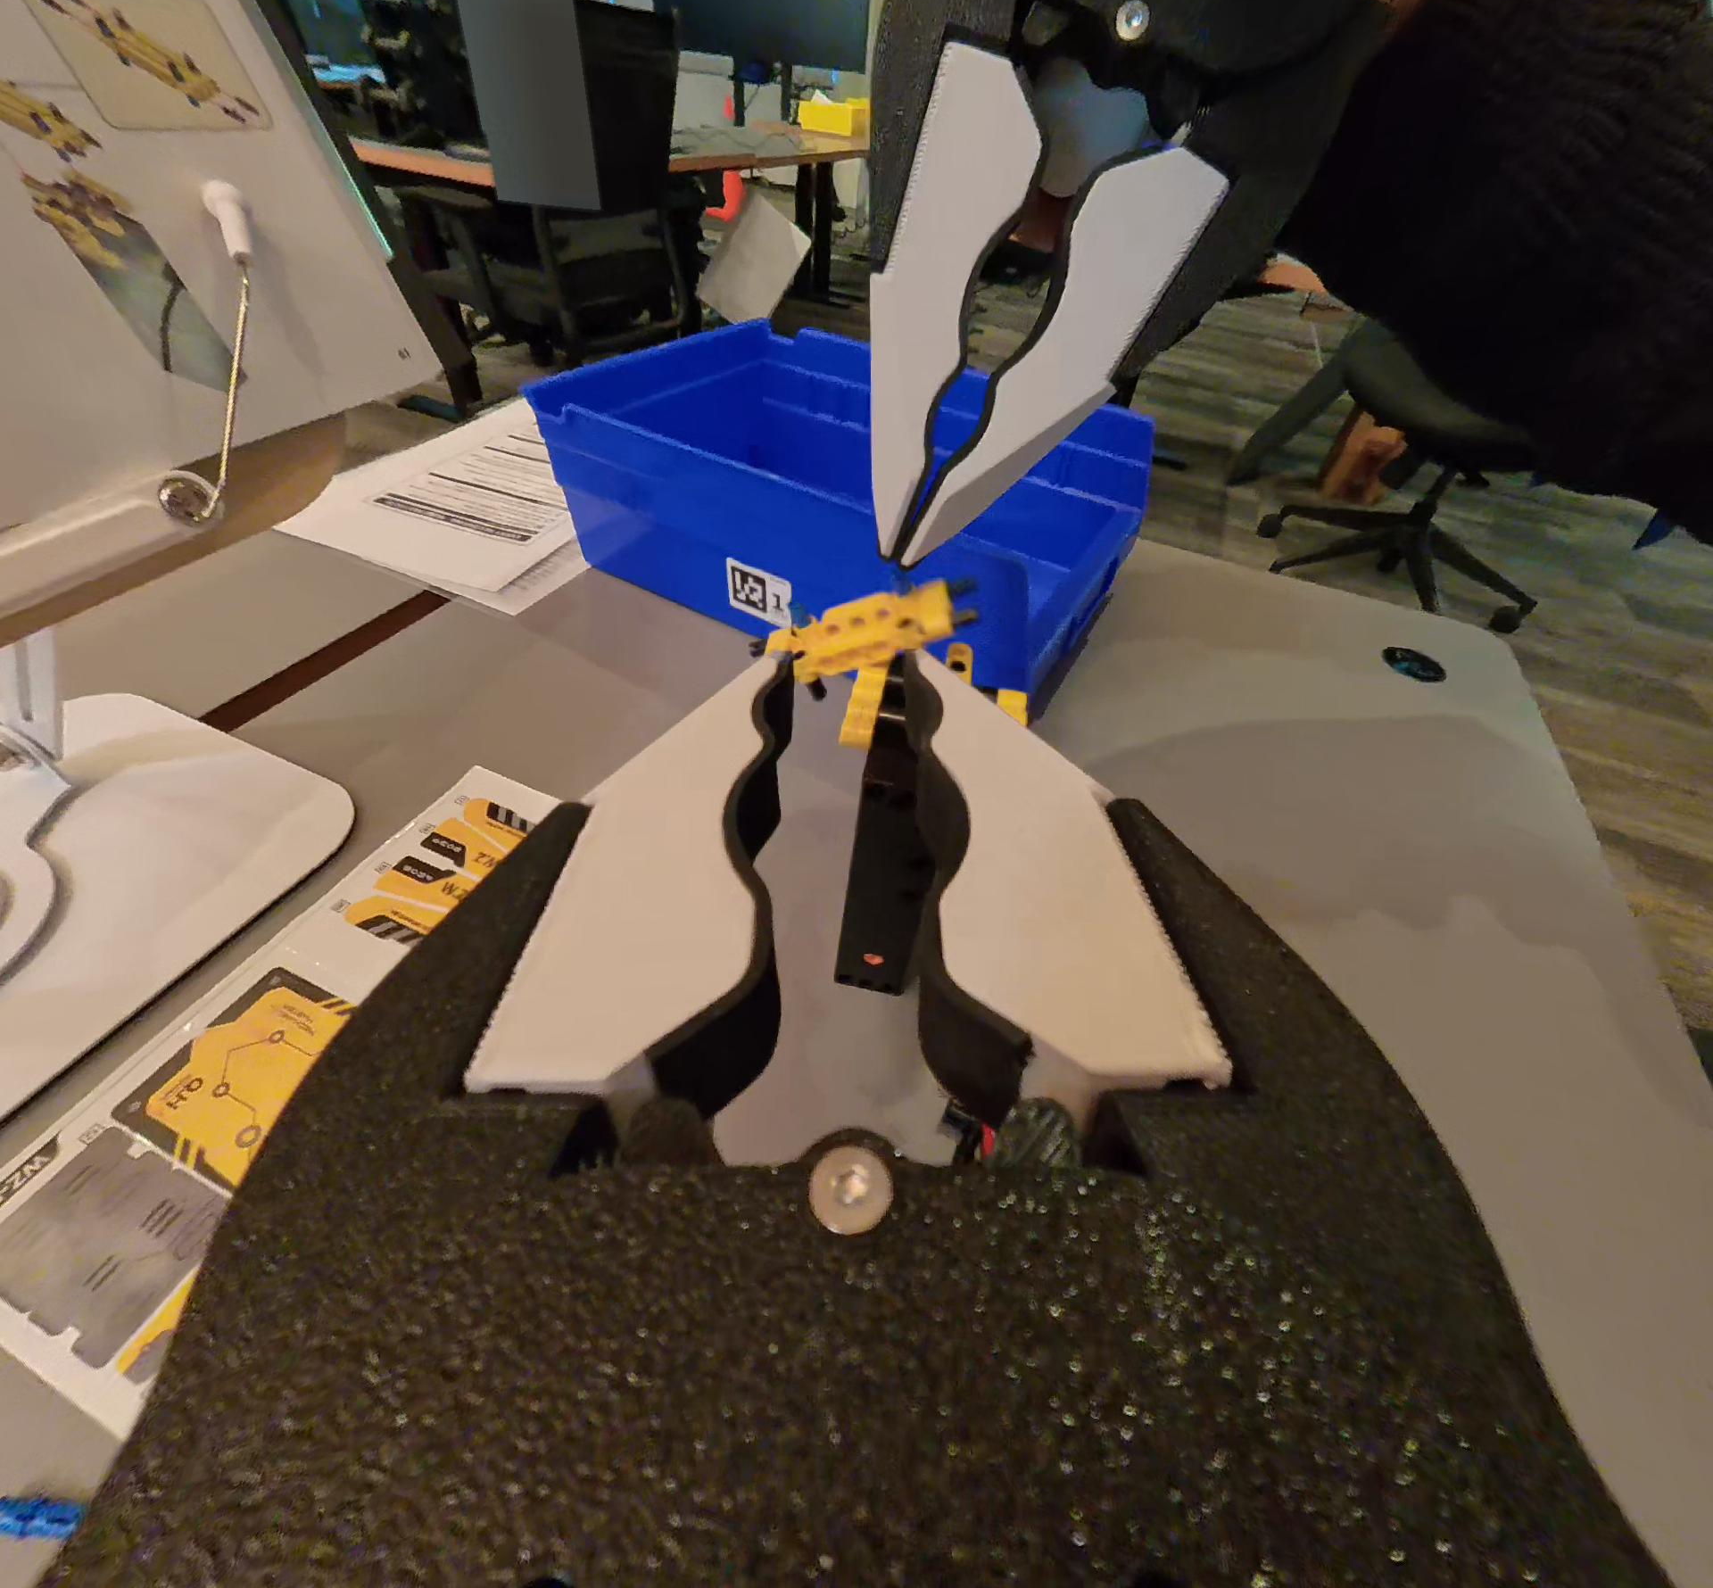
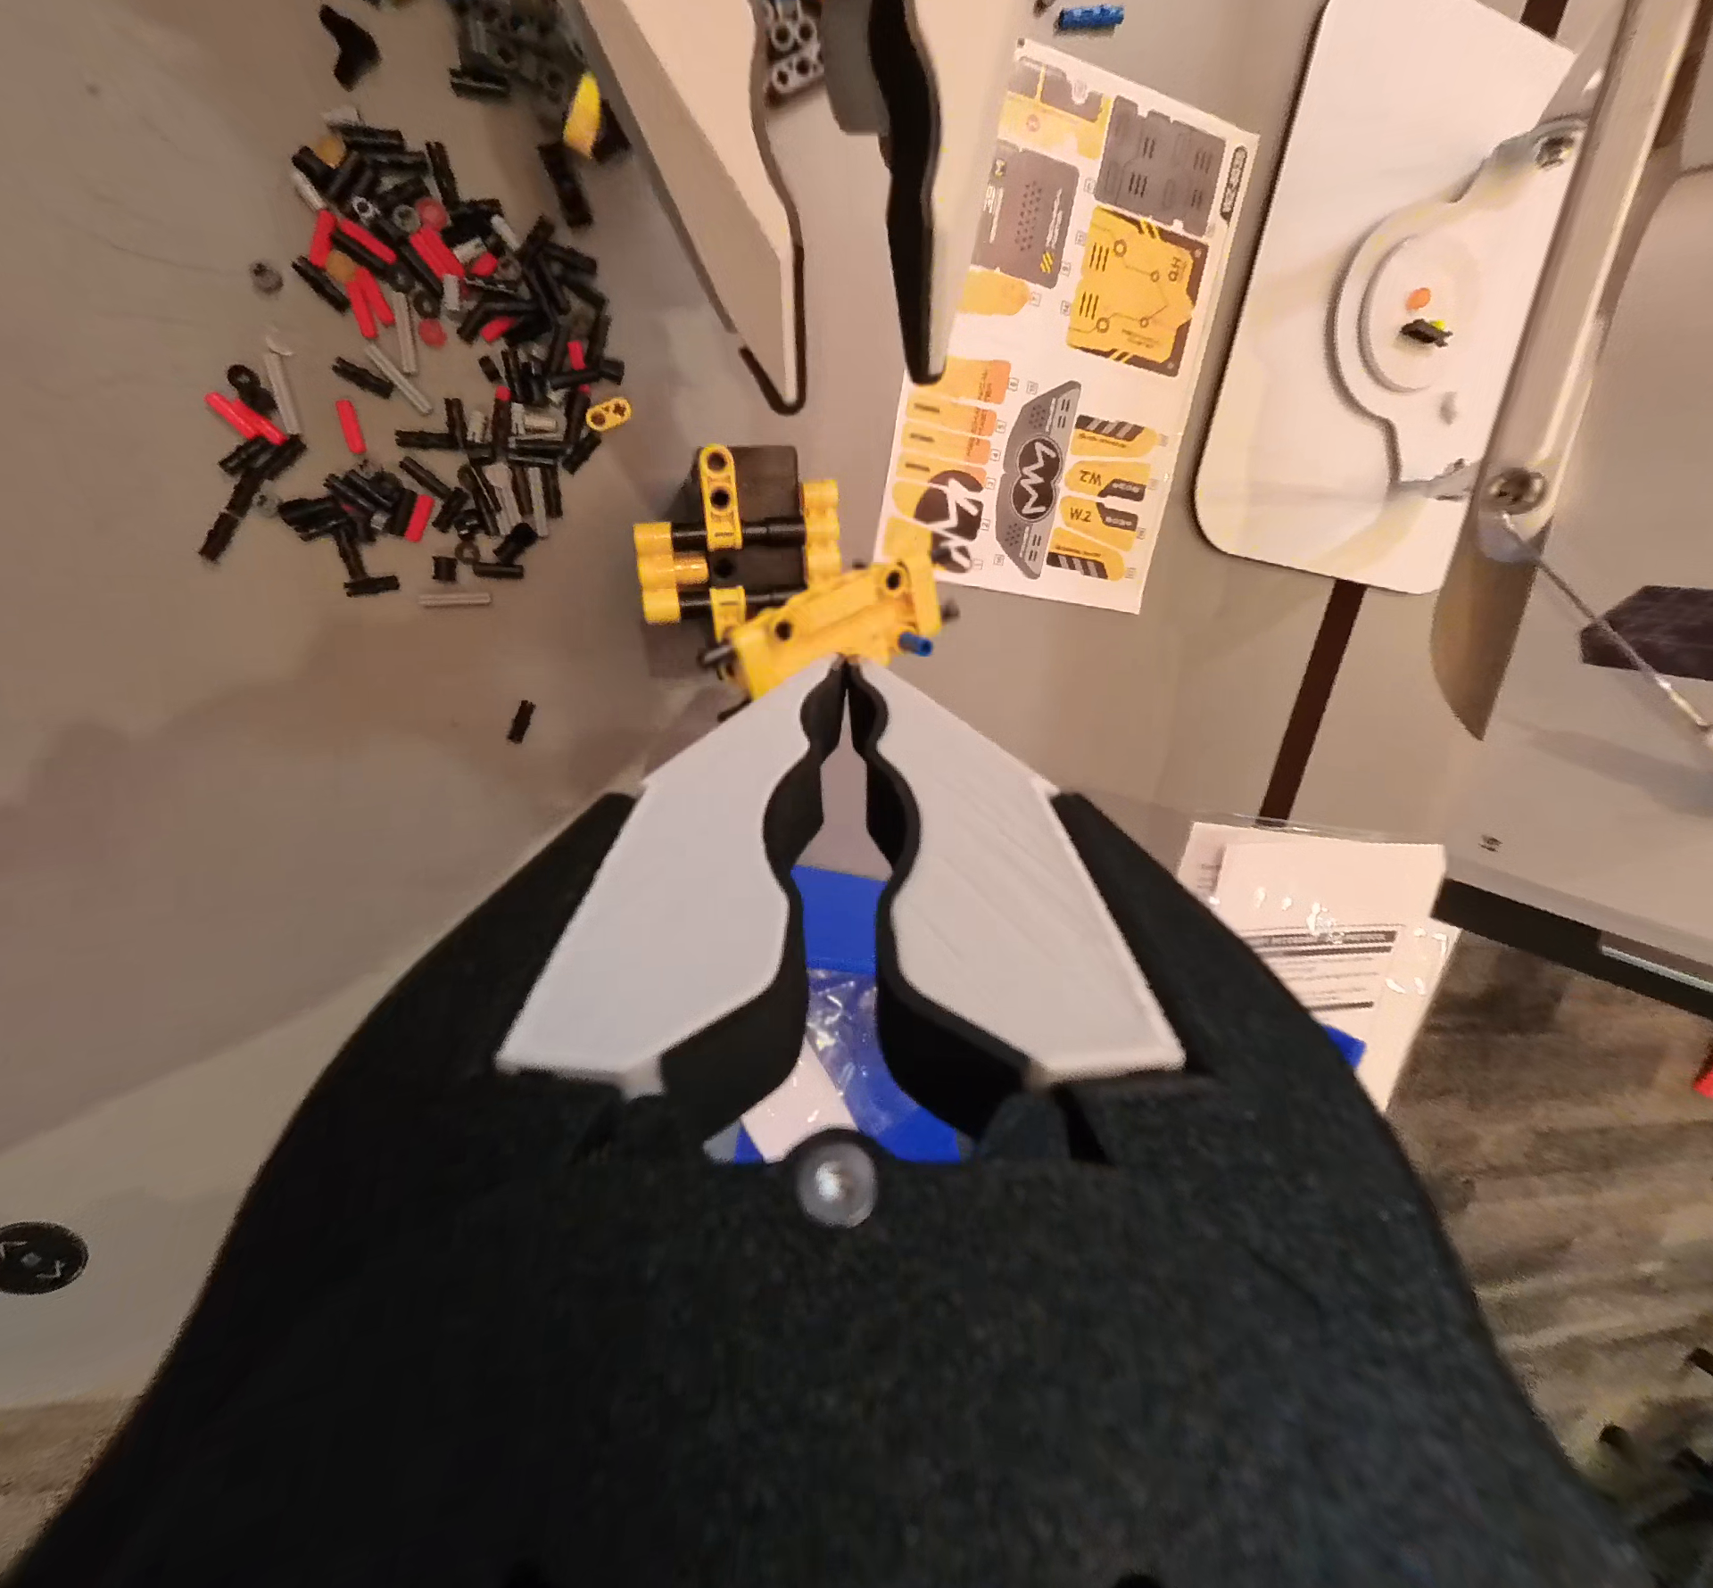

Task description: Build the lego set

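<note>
A small black and yellow brick assembly (image 2: 732, 524) stands on the grey table (image 2: 185, 802). A yellow holed block (image 2: 834, 612) with blue and black pins sits tilted at its near side. My right gripper (image 2: 845, 663) is shut, and its tips touch that block's edge. In the left wrist view it comes down from above (image 1: 899, 563) onto the block (image 1: 871, 624). My left gripper (image 1: 851, 663) is open, its tips just short of the block. A black beam (image 1: 881, 848) lies between its fingers, clear of the left pad. The left gripper (image 2: 857, 391) shows beyond the assembly in the right wrist view.
A blue bin (image 1: 704, 468) stands behind the assembly. A sticker sheet (image 2: 1066, 339) and a white stand base (image 2: 1372, 292) lie to one side. A heap of black, red and grey pins (image 2: 436, 339) lies on the other. An instruction board (image 1: 139, 153) leans at the left. Some 5 centimeters of space lies between my two pairs of fingers.
</note>
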